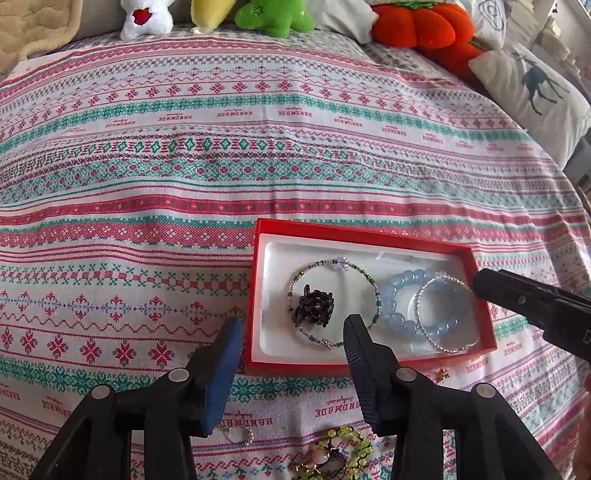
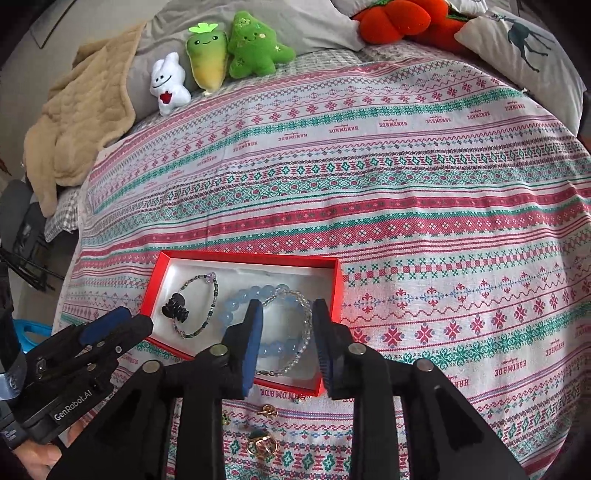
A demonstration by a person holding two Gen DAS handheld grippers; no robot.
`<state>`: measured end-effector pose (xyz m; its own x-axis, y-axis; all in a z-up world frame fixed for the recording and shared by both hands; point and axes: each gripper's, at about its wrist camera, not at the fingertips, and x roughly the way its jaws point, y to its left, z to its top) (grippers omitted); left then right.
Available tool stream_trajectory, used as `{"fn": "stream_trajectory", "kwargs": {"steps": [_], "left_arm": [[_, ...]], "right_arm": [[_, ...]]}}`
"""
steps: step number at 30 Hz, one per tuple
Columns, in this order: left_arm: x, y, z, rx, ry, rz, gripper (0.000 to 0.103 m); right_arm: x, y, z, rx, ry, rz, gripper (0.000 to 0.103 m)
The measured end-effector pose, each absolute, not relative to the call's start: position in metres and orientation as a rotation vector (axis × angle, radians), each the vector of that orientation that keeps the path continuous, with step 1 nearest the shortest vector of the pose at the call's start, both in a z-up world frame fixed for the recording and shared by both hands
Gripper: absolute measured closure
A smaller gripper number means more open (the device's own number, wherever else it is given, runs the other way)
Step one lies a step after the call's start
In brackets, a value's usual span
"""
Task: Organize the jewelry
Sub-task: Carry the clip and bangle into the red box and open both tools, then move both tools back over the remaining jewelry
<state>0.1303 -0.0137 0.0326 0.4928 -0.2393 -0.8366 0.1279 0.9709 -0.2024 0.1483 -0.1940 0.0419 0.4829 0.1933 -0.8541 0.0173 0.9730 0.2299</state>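
A red box point(image 1: 369, 230) with a white liner lies on the patterned bedspread. In it are a thin beaded bracelet point(image 1: 371, 286), a black hair claw point(image 1: 314, 310), a blue bead bracelet point(image 1: 400, 295) and a clear crystal bracelet point(image 1: 448, 314). My left gripper point(image 1: 293, 325) hovers open over the box's near left corner, nothing between its fingers. My right gripper point(image 2: 287, 308) stands open over the box's right half; the crystal bracelet point(image 2: 295, 332) lies in the box below the gap, and no pad presses on it. Loose pieces lie in front of the box: a green bead bracelet point(image 1: 351, 443) and a small ring point(image 1: 238, 435).
Gold trinkets point(image 2: 262, 446) lie on the cloth near the front edge. Plush toys point(image 2: 207, 62) and a red plush point(image 2: 399, 18) line the far side. A deer pillow point(image 2: 524, 48) sits back right, a beige blanket point(image 2: 81, 110) back left.
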Motion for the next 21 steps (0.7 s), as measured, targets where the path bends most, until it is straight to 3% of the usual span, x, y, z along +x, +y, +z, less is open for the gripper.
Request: {"fn": "stream_trajectory", "kwargs": {"steps": [4, 10, 15, 21], "left_arm": [[0.123, -0.012, 0.036, -0.096, 1.035, -0.202, 0.036], [0.113, -0.008, 0.031, -0.065, 1.061, -0.179, 0.021], [0.102, -0.007, 0.024, -0.011, 1.096, -0.179, 0.012], [0.093, -0.002, 0.013, -0.002, 1.138, -0.166, 0.008]], "right_arm": [[0.14, -0.195, 0.052, 0.204, 1.049, 0.133, 0.07], [0.125, -0.197, 0.056, 0.166, 1.067, 0.14, 0.069], [0.113, -0.201, 0.053, 0.142, 1.087, 0.134, 0.05], [0.1, -0.206, 0.046, 0.13, 1.118, 0.13, 0.046]]}}
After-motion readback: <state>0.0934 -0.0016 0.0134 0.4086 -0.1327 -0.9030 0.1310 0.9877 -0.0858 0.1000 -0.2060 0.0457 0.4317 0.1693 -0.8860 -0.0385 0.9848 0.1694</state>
